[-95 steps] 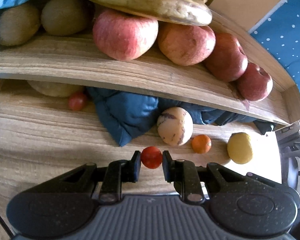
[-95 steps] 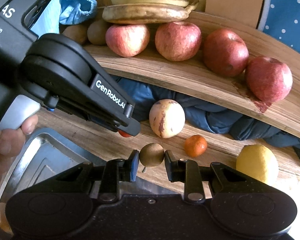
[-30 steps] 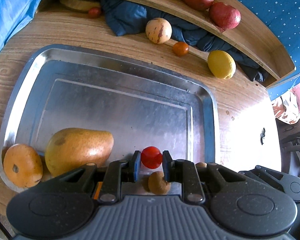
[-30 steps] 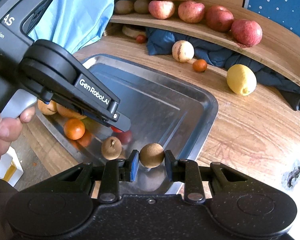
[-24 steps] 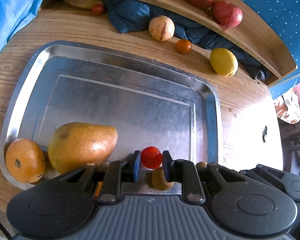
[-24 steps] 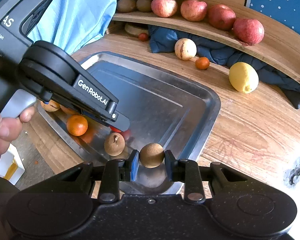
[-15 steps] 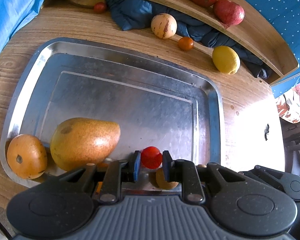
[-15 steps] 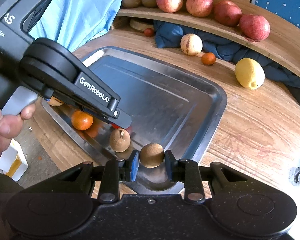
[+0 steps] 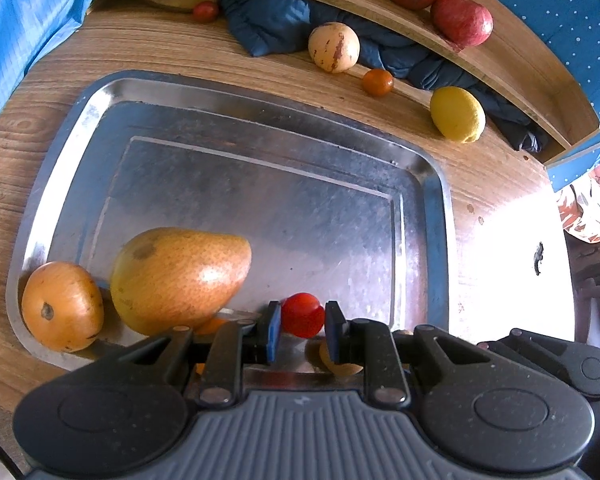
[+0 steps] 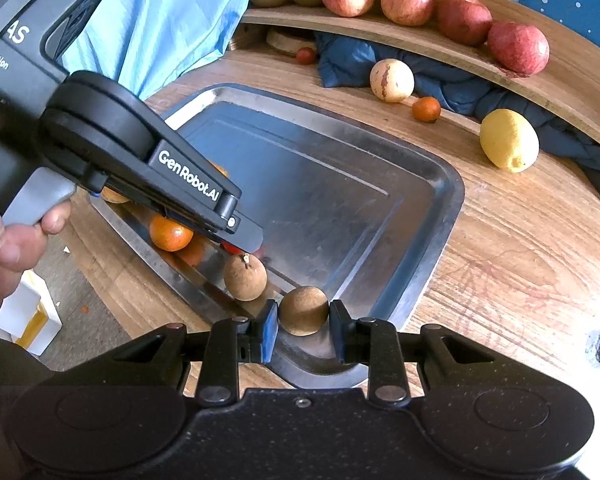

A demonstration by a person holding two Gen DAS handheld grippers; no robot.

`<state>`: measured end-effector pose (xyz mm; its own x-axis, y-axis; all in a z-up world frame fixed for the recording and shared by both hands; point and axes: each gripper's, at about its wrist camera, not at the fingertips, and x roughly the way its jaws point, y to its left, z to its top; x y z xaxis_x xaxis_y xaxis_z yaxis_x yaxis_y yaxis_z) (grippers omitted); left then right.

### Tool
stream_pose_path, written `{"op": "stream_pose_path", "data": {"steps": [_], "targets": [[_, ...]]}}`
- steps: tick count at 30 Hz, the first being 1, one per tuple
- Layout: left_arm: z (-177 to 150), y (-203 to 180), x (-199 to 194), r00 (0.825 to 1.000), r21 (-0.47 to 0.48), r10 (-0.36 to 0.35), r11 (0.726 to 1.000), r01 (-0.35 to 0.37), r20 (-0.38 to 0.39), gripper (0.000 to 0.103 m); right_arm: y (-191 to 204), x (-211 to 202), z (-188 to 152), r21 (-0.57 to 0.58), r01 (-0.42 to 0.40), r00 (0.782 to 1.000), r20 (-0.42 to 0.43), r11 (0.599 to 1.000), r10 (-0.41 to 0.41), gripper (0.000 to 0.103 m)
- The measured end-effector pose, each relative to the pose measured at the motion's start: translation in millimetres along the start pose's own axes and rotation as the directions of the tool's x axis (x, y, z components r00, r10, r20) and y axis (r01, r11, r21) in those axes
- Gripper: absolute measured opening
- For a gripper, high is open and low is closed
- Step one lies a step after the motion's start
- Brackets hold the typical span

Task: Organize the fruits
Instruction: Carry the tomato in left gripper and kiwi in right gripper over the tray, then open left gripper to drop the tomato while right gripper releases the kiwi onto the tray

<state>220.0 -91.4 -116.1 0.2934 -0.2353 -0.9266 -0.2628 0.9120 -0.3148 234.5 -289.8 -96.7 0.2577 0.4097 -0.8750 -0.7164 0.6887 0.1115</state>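
Note:
My left gripper (image 9: 302, 330) is shut on a small red tomato (image 9: 302, 314), held low over the near edge of the steel tray (image 9: 236, 92). My right gripper (image 10: 303, 322) is shut on a round brown fruit (image 10: 303, 310) over the tray's near corner (image 10: 448, 208). The left gripper also shows in the right wrist view (image 10: 240, 236), just left of mine. In the tray lie a large mango (image 9: 178, 278), an orange fruit (image 9: 62, 306), a small orange (image 10: 170, 233) and a second brown fruit (image 10: 245, 277).
On the wooden table beyond the tray lie a lemon (image 9: 457, 114), a small orange fruit (image 9: 377, 82), a pale speckled fruit (image 9: 333, 52), a red tomato (image 9: 205, 11) and a blue cloth (image 9: 276, 24). A curved shelf (image 10: 440, 46) holds apples and bananas.
Both grippers have carried their fruit back from the shelf area to above the tray and have sunk toward its near edge over the last second. The grips have not changed.

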Motion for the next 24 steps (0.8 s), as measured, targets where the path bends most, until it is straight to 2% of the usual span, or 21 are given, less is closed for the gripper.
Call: {"op": "stream_pose_path", "data": {"steps": [10, 13, 15, 24], "targets": [[-4, 2, -4, 1.0, 0.016, 0.012, 1.0, -0.012, -0.013, 0.026, 2, 0, 0, -0.001, 0.0, 1.0, -0.005, 1.0, 0.0, 0.031], [-4, 4, -7, 1.0, 0.015, 0.013, 1.0, -0.013, -0.009, 0.032, 2, -1, -1, 0.003, 0.003, 1.0, -0.002, 1.0, -0.003, 0.032], [-4, 4, -10, 1.0, 0.018, 0.009, 1.0, -0.009, -0.006, 0.034, 1, -3, -1, 0.007, 0.004, 1.0, 0.002, 1.0, -0.004, 0.038], [-6, -2, -29, 1.0, 0.06, -0.027, 0.998, 0.027, -0.002, 0.06, -4, -15, 0, 0.024, 0.002, 1.0, 0.022, 1.0, -0.002, 0.059]]}}
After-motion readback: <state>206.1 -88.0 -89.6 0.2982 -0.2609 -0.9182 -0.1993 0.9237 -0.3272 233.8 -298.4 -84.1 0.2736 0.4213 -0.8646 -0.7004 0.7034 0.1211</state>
